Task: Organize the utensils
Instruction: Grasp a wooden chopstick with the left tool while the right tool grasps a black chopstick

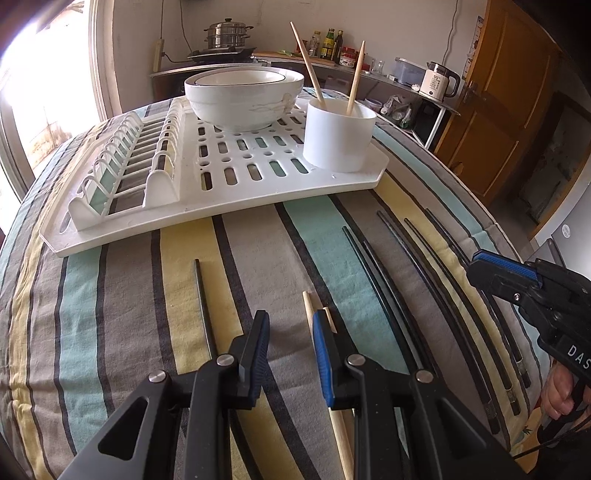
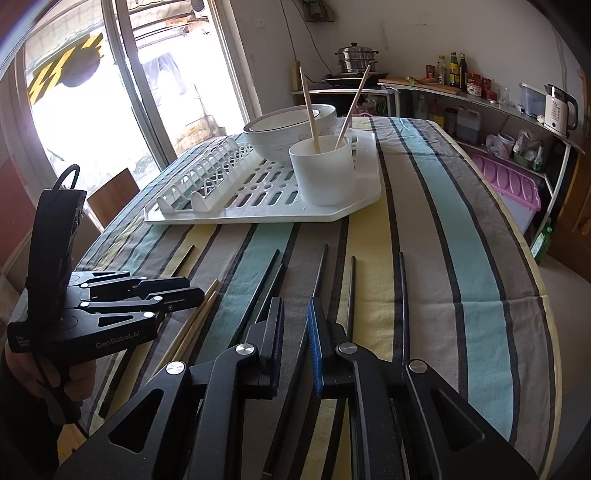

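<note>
A white cup (image 1: 338, 138) stands on the white drying rack (image 1: 236, 177) and holds two wooden chopsticks (image 1: 308, 64). Two more wooden chopsticks (image 1: 308, 314) lie on the striped cloth just right of my left gripper (image 1: 290, 332), which is open and empty above the cloth. One black chopstick (image 1: 203, 306) lies to its left, several black chopsticks (image 1: 413, 280) to its right. My right gripper (image 2: 295, 321) is open and empty, low over the black chopsticks (image 2: 351, 291). The cup (image 2: 325, 170) also shows in the right wrist view.
Two stacked white bowls (image 1: 243, 98) sit on the rack behind the cup. The rack's plate slots (image 1: 122, 166) are on its left. A counter with a steamer pot (image 1: 227, 35), bottles and a kettle (image 1: 439, 83) runs behind the table.
</note>
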